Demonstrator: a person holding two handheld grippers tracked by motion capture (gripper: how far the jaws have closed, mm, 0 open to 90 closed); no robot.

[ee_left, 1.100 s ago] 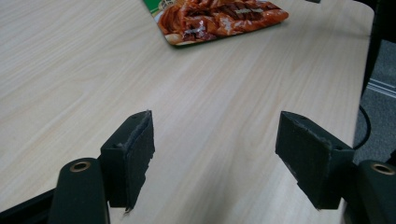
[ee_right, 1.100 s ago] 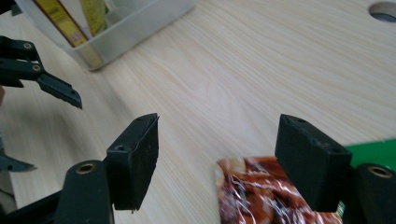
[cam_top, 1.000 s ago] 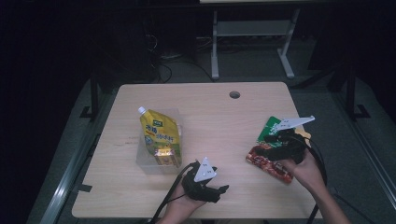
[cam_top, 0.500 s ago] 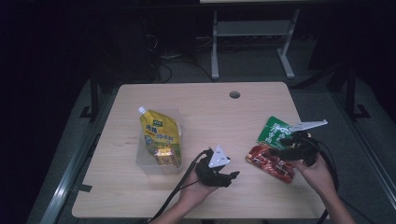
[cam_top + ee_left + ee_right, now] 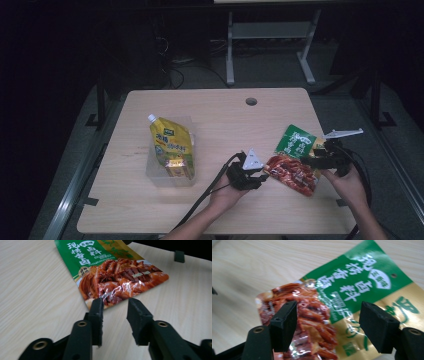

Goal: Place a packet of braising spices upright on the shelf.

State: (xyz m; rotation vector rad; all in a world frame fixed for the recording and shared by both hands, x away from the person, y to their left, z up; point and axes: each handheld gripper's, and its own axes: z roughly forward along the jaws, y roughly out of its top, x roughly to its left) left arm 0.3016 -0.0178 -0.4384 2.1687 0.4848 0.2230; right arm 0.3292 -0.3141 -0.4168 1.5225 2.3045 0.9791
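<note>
Green and red, the seasoning packet (image 5: pixel 294 161) lies flat on the table (image 5: pixel 210 115), not yet lifted. My left gripper (image 5: pixel 113 307) has its jaws parted, the packet's near corner just ahead of the tips and between them. My right gripper (image 5: pixel 329 315) stands wide open above the packet, which spreads under both jaws. I judge the grasp as lined up but not made. Closing, lifting and carrying it, perhaps toward the clear box (image 5: pixel 167 172) holding the yellow pouch (image 5: pixel 171 145), remain.
</note>
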